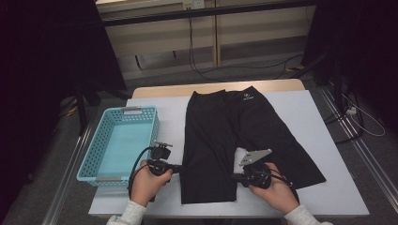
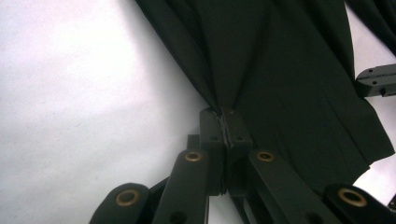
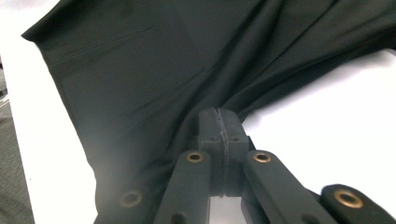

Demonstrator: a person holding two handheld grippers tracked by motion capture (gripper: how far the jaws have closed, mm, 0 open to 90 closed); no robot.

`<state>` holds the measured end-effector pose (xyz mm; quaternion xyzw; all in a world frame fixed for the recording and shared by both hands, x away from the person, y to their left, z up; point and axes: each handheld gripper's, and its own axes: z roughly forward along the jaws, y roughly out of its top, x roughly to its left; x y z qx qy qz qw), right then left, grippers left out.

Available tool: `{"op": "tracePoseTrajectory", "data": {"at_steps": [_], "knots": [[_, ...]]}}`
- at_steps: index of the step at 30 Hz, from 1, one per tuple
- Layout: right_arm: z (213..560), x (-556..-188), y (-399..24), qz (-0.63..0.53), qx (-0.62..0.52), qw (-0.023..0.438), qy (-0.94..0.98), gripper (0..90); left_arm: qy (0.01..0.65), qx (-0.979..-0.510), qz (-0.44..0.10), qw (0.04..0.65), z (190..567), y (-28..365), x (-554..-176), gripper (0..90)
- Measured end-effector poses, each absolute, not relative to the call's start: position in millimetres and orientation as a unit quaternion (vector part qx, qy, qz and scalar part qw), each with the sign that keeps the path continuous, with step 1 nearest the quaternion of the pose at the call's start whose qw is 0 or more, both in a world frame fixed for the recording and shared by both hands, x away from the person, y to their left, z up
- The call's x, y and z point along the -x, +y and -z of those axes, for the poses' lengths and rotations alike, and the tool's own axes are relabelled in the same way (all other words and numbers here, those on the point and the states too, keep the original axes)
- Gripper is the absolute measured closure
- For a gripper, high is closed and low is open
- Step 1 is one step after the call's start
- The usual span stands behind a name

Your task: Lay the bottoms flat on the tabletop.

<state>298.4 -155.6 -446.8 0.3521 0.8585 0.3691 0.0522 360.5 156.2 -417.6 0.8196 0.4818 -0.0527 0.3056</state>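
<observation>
Black fabric shorts (image 1: 234, 136) lie flat, unfolded; left gripper (image 1: 179, 168) and right gripper (image 1: 236, 176) fingers pinch one leg's edges; folding remains.

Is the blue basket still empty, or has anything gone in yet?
Empty. The high view shows the blue basket's bare floor, while the black shorts lie spread on the table, both grippers pinching them.
</observation>
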Motion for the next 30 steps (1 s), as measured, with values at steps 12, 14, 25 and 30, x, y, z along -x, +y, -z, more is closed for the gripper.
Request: {"op": "tracePoseTrajectory", "data": {"at_steps": [12,14,25,30], "knots": [[446,-302,-160,-0.378,-0.37,0.074,0.845,72.7,0.489,-0.817,0.033,0.302,416,155,-361,77.5],[446,-304,-163,-0.379,-0.381,0.088,0.839,66.1,0.492,-0.81,0.01,0.317,415,153,-362,65.1],[445,-308,-161,-0.382,-0.391,0.12,0.829,45.3,0.501,-0.799,-0.058,0.328,423,136,-381,57.4],[445,-311,-166,-0.381,-0.403,0.128,0.822,35.8,0.51,-0.802,-0.045,0.308,432,132,-385,62.0]]}}
